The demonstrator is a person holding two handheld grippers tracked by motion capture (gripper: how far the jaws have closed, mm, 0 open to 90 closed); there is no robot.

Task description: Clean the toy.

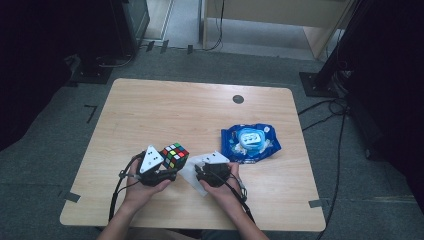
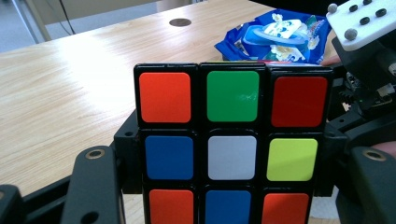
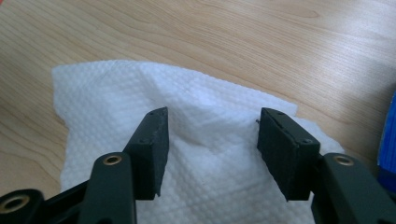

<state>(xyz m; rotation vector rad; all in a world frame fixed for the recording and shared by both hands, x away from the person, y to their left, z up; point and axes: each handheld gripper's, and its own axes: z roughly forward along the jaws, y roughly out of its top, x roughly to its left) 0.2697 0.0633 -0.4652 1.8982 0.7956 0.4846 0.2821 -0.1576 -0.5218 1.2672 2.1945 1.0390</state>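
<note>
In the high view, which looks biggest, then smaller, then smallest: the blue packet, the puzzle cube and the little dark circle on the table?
1. Blue packet
2. Puzzle cube
3. Dark circle, farther from the camera, but clearly the smallest.

Left tongs [image 2: 232, 186] clamp a colour cube [image 2: 232, 144] above the wooden table [image 2: 70, 93].

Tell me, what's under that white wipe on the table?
Under the white wipe lies the wooden table; bare wood shows all around its edges. The right gripper stands over the wipe with jaws apart. Whether anything small hides beneath the cloth cannot be seen.
</note>
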